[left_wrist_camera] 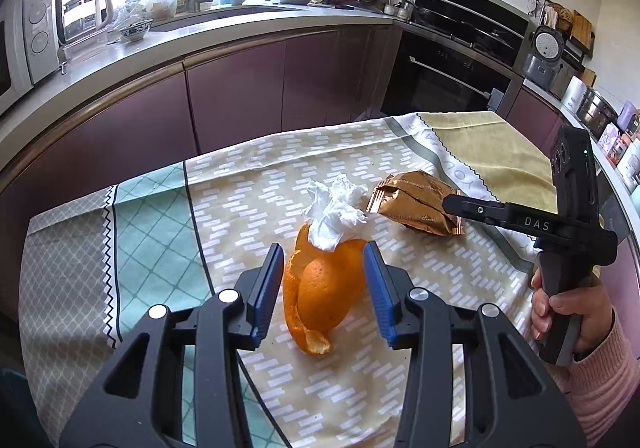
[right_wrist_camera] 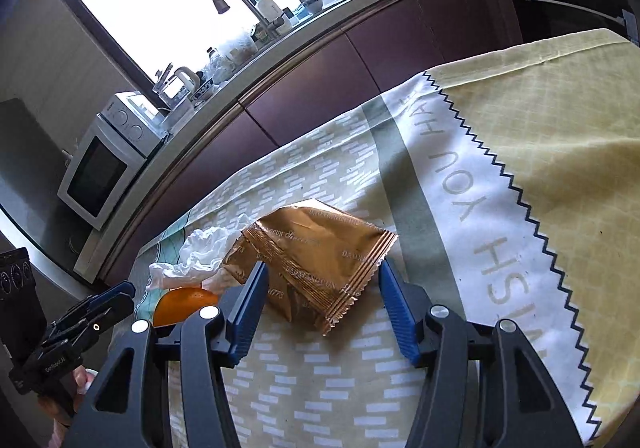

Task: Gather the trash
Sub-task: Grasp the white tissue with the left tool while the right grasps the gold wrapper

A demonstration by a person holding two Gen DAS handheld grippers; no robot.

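Tablecloth [left_wrist_camera: 168,216], left wrist view: orange peel [left_wrist_camera: 320,288] at centre. Crumpled tissue [left_wrist_camera: 334,208] touching it at 12 o'clock. Foil wrapper [left_wrist_camera: 416,208] at 2 o'clock, beside the tissue.

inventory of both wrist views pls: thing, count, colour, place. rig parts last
orange peel: 1, orange, on the tablecloth between the left gripper's fingers, not pressed
crumpled tissue: 1, white, resting on the peel's far end
foil wrapper: 1, copper-gold, on the cloth beside the tissue, between the right gripper's fingers, not pressed
tablecloth: 1, patchwork of beige, mint, grey, yellow, covering the table
microwave: 1, white, on the counter
kettle: 1, white, on the counter by the window
rice cooker: 1, grey-white, right-hand counter
oven: 1, black, built in under the counter
left gripper: 1, black with blue fingers, open
right gripper: 1, same, open
hand: 1, pink sleeve, holding the right gripper
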